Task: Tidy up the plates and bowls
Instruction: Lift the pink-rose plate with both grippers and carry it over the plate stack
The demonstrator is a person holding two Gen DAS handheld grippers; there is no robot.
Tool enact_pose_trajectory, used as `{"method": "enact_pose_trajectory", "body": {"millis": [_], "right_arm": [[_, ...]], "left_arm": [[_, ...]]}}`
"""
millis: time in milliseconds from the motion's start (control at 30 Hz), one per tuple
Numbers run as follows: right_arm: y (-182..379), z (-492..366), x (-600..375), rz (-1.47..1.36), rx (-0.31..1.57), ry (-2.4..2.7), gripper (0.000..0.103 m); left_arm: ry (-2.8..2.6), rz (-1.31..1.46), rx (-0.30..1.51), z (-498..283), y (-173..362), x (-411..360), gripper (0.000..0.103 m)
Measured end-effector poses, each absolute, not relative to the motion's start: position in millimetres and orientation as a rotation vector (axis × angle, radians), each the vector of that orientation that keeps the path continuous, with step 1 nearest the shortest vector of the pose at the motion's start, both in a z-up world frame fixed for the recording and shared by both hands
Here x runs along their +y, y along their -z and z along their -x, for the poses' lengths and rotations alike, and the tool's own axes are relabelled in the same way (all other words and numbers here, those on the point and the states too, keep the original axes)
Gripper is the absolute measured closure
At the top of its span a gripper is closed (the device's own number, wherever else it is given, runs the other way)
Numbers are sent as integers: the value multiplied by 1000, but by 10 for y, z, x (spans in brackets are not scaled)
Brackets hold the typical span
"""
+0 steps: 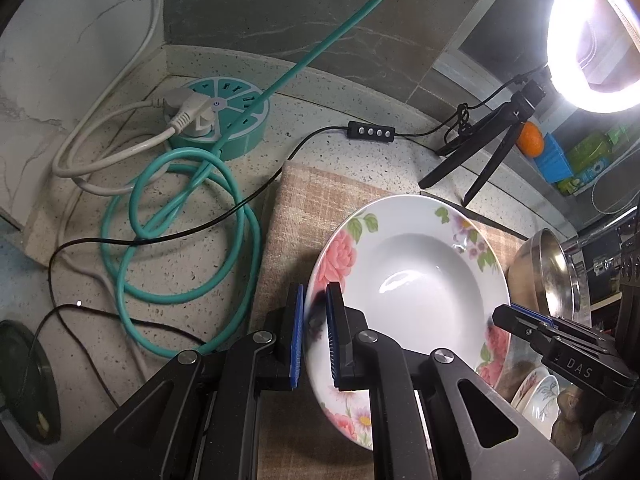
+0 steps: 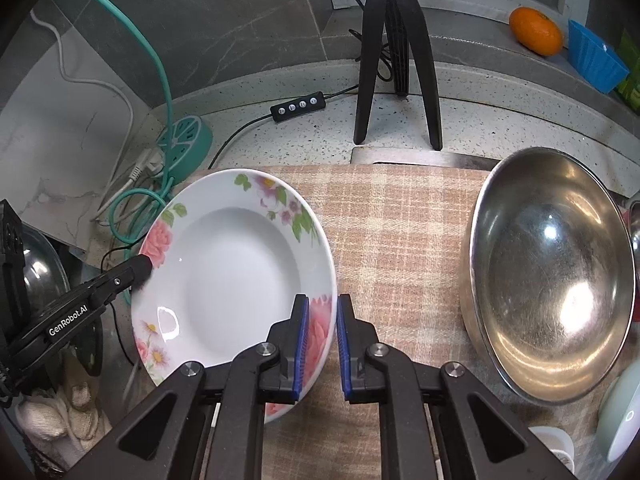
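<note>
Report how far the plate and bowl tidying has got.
Done: nothing visibly stacked yet. In hand: the floral plate is clamped at opposite rims by the left gripper and right gripper above the checked cloth. Left: the steel bowl and small bowls still wait.

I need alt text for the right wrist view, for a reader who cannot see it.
The right tongs pinch the near rim of a floral plate, and the left tongs grip its opposite rim. The plate is above a checked cloth, with a steel bowl to its right and a tripod behind.
</note>
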State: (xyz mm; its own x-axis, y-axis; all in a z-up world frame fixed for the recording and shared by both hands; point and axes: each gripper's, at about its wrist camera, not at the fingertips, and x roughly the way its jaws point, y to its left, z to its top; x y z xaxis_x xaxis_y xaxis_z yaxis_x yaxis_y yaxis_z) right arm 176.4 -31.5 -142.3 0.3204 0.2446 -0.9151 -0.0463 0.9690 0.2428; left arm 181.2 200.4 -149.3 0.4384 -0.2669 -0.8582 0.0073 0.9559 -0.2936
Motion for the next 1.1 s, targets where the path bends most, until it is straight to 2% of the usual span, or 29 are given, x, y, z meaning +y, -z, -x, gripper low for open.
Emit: {"method": "enact_pose_trajectory", "body": {"millis": [667, 1100], "right_arm": [[1059, -1227, -708, -241, 1184, -204, 91], [914, -731, -1241, -276, 1168, -210, 91]], "left_arm": [[208, 239, 1043, -1320, 1162, 1662, 94], [224, 234, 1029, -838, 1014, 1180, 94]]}}
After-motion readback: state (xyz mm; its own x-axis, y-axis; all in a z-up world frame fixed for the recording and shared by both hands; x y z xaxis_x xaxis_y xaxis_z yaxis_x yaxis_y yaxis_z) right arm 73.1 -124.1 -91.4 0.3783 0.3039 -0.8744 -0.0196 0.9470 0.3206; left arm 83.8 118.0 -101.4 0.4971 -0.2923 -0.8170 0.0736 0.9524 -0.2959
